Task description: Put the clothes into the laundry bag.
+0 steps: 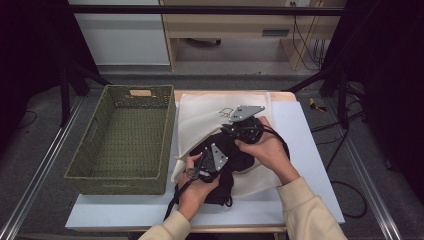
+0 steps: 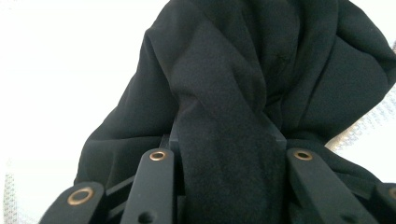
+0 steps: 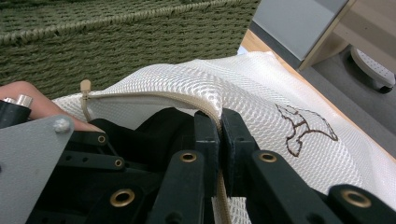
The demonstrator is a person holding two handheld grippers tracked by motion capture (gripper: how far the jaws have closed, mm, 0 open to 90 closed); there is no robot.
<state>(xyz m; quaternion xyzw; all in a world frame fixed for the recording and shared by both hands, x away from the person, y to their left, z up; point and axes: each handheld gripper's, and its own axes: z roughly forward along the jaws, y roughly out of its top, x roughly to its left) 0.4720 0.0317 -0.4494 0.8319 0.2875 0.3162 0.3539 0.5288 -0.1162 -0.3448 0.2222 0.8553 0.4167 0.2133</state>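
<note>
The black garment [image 2: 233, 93] lies half inside the white mesh bag [image 3: 261, 88] on the tabletop [image 1: 305, 130], beside the green basket [image 1: 125, 140]. The left hand-held gripper [image 2: 229, 140] pinches a fold of the garment. The right hand-held gripper [image 3: 219, 135] is pressed together on the bag's zipper edge, holding the mouth open. Stuffing seems about halfway; zipping remains.

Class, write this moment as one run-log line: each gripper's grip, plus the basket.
left gripper: shut on black garment | right gripper: shut on mesh bag zipper edge | green basket: beside bag
</note>
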